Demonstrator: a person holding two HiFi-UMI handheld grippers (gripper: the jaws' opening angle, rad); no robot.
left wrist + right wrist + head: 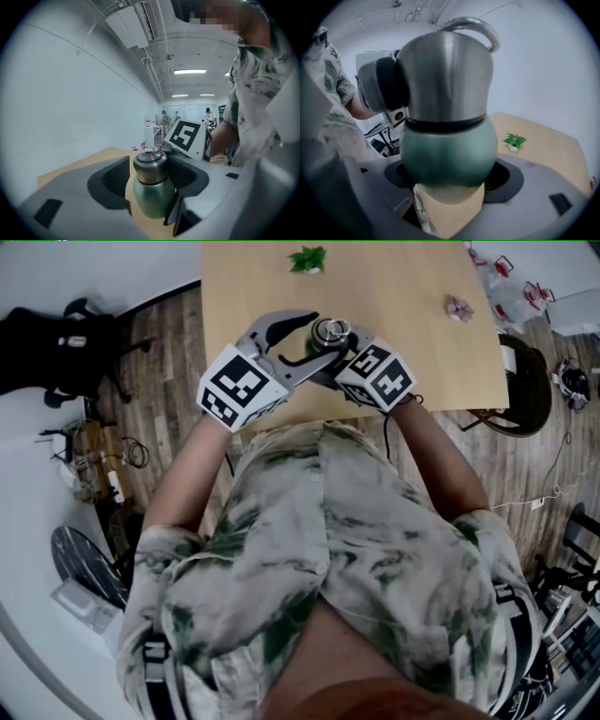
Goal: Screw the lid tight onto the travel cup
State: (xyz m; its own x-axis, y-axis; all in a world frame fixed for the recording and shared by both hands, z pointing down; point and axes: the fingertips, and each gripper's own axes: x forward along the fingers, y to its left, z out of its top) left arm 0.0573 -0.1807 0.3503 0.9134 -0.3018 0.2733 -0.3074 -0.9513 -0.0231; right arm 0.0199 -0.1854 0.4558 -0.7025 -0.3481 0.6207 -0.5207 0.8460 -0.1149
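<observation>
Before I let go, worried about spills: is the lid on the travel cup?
On: the steel lid sits squarely atop the green travel cup, no gap showing. How tight it is, cannot tell.

Green travel cup [152, 199] upright — steel lid [150, 166] on top

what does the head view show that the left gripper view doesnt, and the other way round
Only the head view shows the small potted plant and a pinkish object on the far side of the table, plus the wood floor. Only the left gripper view shows the green body of the travel cup, ceiling lights and people far behind. Both show the steel lid between the jaws of the left gripper, and the person's patterned shirt.
</observation>
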